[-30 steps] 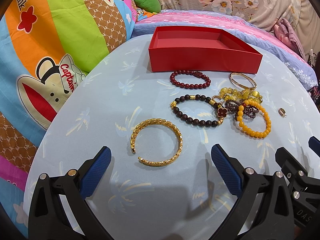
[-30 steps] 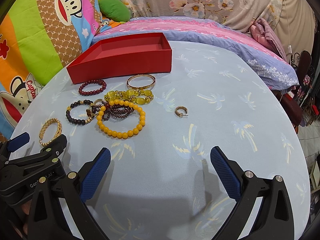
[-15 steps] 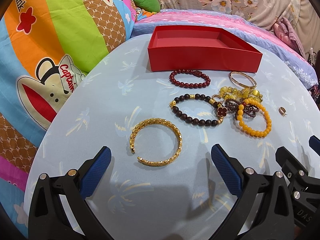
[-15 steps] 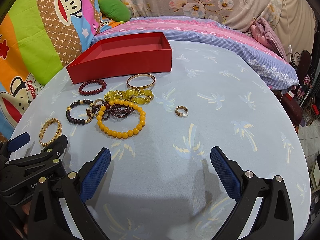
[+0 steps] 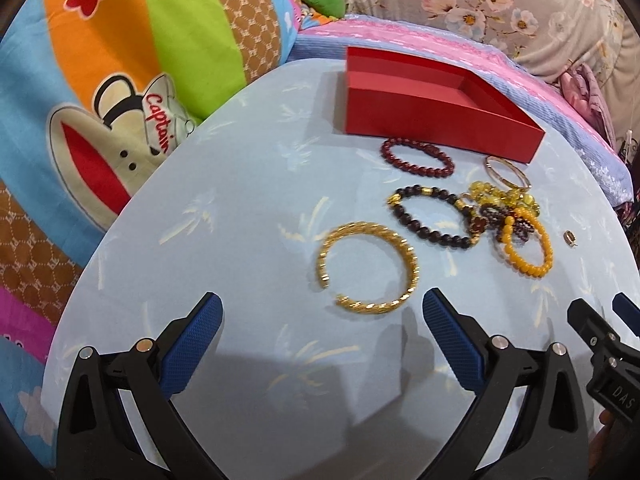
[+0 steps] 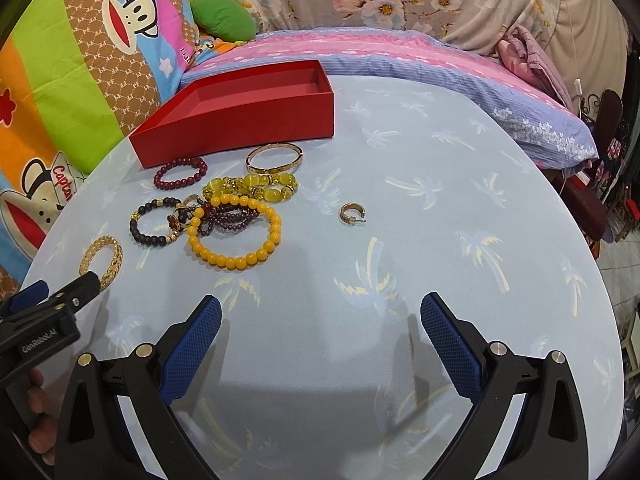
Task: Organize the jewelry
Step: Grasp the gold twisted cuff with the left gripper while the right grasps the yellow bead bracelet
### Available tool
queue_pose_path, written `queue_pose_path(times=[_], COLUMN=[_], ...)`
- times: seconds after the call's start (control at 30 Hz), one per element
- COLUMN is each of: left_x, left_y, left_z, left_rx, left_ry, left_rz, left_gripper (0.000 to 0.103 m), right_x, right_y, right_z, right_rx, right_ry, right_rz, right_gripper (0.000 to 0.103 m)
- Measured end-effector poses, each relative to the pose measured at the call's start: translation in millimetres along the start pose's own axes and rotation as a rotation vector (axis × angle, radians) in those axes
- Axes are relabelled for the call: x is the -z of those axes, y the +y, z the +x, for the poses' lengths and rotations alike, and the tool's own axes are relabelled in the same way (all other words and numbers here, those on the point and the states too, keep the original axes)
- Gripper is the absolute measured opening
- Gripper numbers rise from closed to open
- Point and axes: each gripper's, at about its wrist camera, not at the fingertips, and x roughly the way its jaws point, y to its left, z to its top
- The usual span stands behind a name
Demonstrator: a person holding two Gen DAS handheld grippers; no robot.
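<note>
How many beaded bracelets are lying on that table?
5, perhaps more hidden in the tangle: dark red bracelet nearest the red box; black-and-gold bracelet left; translucent yellow bracelet, small purple bracelet and orange bracelet piled together.

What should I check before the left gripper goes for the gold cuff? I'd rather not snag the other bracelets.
1. Left gripper open, fingers empty: ok.
2. Gold cuff lies apart from the dark bead bracelet: ok.
3. Cuff centred between the fingers: not ok, it sits toward the right finger.
4. Red box open, with nothing visible inside: ok.
5. Right gripper open and away from the cuff: ok.
6. Height of the fingers above the table: cannot tell.
</note>
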Motion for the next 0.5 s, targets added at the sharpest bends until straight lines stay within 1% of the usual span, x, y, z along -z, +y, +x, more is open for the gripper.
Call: queue_pose_path(times=[0.2, 0.5], left_x=[-3, -11], left_y=[6, -12], left_z=[2, 16], left_rx=[-0.007, 0.007], left_ry=[0.017, 0.036], left_rz=[-0.003, 0.052], left_gripper=[0.096, 0.095], right_x=[-2, -3], right_y=[8, 11], right_z=[1, 3], right_rx=[-0.006, -0.009], right_ry=[0.011, 0.018], right_rz=[-0.022, -0.030], right_gripper=[0.096, 0.096])
